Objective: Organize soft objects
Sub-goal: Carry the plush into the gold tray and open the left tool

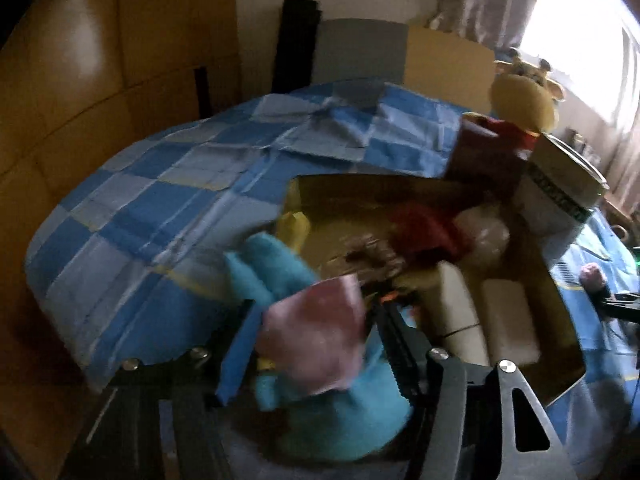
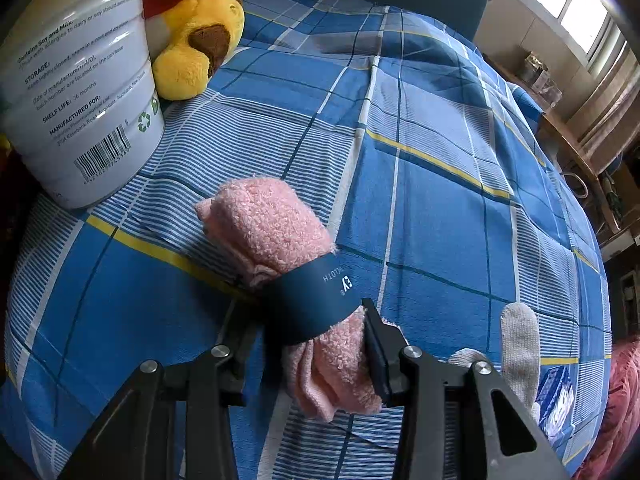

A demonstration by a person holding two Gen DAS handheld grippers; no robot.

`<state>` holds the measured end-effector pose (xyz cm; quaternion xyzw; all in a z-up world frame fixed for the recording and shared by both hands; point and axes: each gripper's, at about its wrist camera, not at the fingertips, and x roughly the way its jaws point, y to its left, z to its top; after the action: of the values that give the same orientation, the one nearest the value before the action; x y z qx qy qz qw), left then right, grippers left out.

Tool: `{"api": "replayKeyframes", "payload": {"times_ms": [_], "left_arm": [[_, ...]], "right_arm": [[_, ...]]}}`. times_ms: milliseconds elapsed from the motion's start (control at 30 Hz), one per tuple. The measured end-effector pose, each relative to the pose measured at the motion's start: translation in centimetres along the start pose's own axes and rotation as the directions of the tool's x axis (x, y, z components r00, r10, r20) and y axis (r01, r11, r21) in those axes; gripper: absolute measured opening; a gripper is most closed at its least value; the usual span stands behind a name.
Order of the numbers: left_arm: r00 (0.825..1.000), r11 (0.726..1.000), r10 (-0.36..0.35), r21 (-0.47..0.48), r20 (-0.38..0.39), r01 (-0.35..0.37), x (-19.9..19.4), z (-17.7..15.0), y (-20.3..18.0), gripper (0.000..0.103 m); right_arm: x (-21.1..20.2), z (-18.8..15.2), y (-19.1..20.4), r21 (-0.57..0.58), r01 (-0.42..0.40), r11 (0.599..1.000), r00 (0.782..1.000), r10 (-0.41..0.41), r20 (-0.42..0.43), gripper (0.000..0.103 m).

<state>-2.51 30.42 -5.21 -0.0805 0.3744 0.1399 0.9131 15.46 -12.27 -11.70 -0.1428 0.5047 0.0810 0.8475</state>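
The right tool (image 2: 308,344) is closed on a rolled pink towel (image 2: 276,248), which has a dark blue paper band (image 2: 316,300) around it; its two fingers press the roll from both sides, just behind the band, and the front end of the roll lies on the blue checked cloth (image 2: 440,184) of the desk. Behind it, to the left, a white tin (image 2: 80,92) stands upright with a yellow plush bear (image 2: 196,40) touching it. The left tool (image 1: 316,344) has a turquoise soft toy (image 1: 280,276) with a pink patch (image 1: 316,336) between its fingers. This view is blurred, so I cannot tell if the fingers press it. The toy is at the near edge of an open cardboard box (image 1: 560,320), where a red soft thing (image 1: 424,228) and white blocks (image 1: 508,320) lie.
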Motion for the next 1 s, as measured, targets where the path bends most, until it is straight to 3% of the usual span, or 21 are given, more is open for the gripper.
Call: {"api": "replayKeyframes", "payload": {"times_ms": [233, 367, 700, 1000], "left_arm": [[0.997, 0.997, -0.072, 0.004, -0.015, 0.072, 2.5, 1.6, -3.2, 0.067], [0.995, 0.996, -0.09, -0.008, 0.046, 0.091, 0.0, 2.0, -3.7, 0.082], [0.994, 0.995, -0.102, 0.025, 0.036, 0.102, -3.3, 0.4, -4.4, 0.082], [0.991, 0.991, -0.129, 0.034, 0.027, 0.128, -3.8, -0.5, -4.7, 0.082]], "right_arm": [[0.1, 0.1, -0.1, 0.011, -0.002, 1.0, 1.0, 0.002, -0.002, 0.044], [0.2, 0.2, -0.3, 0.018, -0.006, 1.0, 1.0, 0.006, -0.003, 0.044], [0.2, 0.8, -0.8, 0.069, -0.03, 0.997, 0.999, 0.031, -0.01, 0.044], [0.2, 1.4, -1.8, 0.142, -0.061, 0.988, 0.998, 0.064, -0.019, 0.041]]}}
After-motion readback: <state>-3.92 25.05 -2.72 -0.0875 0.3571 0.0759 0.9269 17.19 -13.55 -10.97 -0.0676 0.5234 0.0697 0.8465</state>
